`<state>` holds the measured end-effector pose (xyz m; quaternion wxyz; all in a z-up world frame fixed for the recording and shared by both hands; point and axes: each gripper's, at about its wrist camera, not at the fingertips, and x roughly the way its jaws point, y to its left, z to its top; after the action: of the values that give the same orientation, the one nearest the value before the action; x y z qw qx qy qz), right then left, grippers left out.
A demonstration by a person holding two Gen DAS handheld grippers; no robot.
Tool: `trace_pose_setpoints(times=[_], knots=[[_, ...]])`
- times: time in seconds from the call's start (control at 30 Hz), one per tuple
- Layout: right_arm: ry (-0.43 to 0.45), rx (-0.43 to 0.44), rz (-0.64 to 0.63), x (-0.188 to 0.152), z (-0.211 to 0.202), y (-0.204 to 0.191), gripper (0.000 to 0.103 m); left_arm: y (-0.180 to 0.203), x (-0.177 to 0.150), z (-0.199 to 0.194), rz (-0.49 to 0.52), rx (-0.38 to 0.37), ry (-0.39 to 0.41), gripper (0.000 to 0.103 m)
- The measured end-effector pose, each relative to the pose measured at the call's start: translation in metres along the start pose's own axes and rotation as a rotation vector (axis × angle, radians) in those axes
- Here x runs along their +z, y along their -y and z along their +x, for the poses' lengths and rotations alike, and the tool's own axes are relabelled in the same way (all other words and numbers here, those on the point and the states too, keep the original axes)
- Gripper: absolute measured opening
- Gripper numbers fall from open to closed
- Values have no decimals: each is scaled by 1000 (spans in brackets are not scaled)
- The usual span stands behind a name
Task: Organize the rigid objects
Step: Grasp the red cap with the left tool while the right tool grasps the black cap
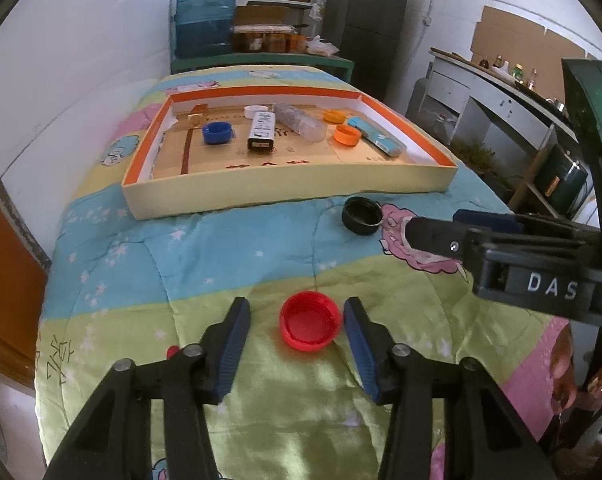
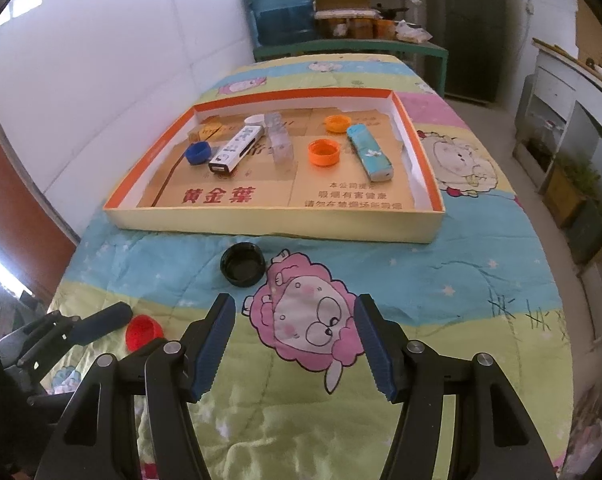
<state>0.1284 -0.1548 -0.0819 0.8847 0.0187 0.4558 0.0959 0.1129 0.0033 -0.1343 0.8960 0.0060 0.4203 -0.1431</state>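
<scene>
A red bottle cap (image 1: 309, 321) lies open side up on the quilt, between the open fingers of my left gripper (image 1: 297, 312); it also shows in the right wrist view (image 2: 143, 332). A black cap (image 1: 361, 215) lies in front of the shallow orange-rimmed box (image 1: 285, 194). In the right wrist view the black cap (image 2: 243, 263) sits ahead and left of my open, empty right gripper (image 2: 295, 312). The box (image 2: 269, 222) holds a blue cap (image 2: 199, 152), two orange caps (image 2: 323, 151), a white cap, a white-black pack (image 2: 237, 148), a clear case and a light blue pack (image 2: 371, 152).
The quilt (image 2: 441, 280) covers a bed with a wall on the left. The right gripper's body (image 1: 521, 252) reaches in from the right in the left wrist view. A blue water jug (image 2: 279, 4), shelves and a dark fridge stand beyond the bed; a counter runs along the right.
</scene>
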Motion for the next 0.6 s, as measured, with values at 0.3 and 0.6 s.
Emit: trace_pose_setpoints(times=[0.3,0.6], knots=[[-13,-7,-65,7,17,-15,63,-10,1,-3,-40,5,11,31],[-20,-24,-144,18,38,-31,63,-22,5,-14,-71,21,34,31]])
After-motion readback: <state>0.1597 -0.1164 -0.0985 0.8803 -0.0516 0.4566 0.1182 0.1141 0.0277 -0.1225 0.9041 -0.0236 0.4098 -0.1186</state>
